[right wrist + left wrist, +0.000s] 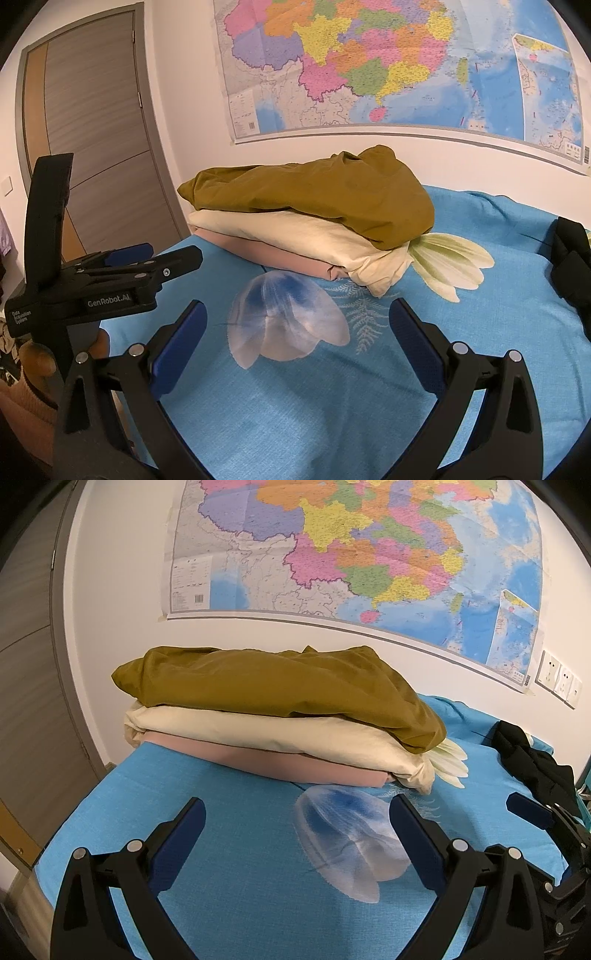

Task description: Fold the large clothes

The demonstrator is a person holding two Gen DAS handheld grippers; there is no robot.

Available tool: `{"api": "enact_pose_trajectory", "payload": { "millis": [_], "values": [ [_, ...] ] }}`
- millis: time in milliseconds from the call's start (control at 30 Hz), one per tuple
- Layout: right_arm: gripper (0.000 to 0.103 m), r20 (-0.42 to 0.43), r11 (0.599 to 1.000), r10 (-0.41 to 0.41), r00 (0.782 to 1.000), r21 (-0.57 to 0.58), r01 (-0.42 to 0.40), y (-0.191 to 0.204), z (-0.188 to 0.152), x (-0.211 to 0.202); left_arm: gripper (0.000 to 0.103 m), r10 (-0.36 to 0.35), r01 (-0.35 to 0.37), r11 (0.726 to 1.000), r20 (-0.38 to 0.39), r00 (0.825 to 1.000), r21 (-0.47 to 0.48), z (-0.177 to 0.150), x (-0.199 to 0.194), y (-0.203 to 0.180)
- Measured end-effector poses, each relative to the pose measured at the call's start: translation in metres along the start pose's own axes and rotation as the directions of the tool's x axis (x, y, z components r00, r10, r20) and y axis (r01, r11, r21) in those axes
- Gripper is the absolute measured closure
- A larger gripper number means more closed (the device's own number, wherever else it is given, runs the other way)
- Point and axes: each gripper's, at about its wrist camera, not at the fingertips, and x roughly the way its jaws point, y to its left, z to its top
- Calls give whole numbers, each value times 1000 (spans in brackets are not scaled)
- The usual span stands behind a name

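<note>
Garments, folded, three: olive-brown piece [280, 690] on top, cream piece [258, 734] beneath it, pink piece [266, 762] lowest, stacked at the far edge of the bed [236, 886], toward its far left corner and near the wall with the map [369, 554]. Long axis of the stack runs left to right, along the far edge.

Garment, unfolded, one: black piece [570, 266], bunched at the right edge of the bed, well apart from the stack. By judgement, this is the item still to be folded.

Left gripper [297, 814]: jaws spread wide, nothing between them, hovering over the bare blue cover and facing the stack.

Right gripper [297, 317]: jaws likewise wide and empty, over the printed petals, just beside the left one.

Governing relation: black piece lies to the right of both grippers; the right gripper is the nearer and would need to swing rightward to reach it.

Not determinable: most of the black piece is cut off by the frame edge in both views, so its type, its collar or hem, and its lie cannot be made out. Near edge of the bed is hidden beneath the grippers.
</note>
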Motion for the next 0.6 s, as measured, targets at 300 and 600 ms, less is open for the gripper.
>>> {"api": "enact_pose_trajectory", "payload": {
  "millis": [300,600],
  "values": [
    [6,3,1000,-2,1000,4,2,0,-2,-1,7,10,-10,1000,0,1000,7,-1,0,1],
    [6,3,1000,-2,1000,6,2,2,-2,-2,7,12,-12,1000,-7,1000,7,-2,0,2]
  ]
}}
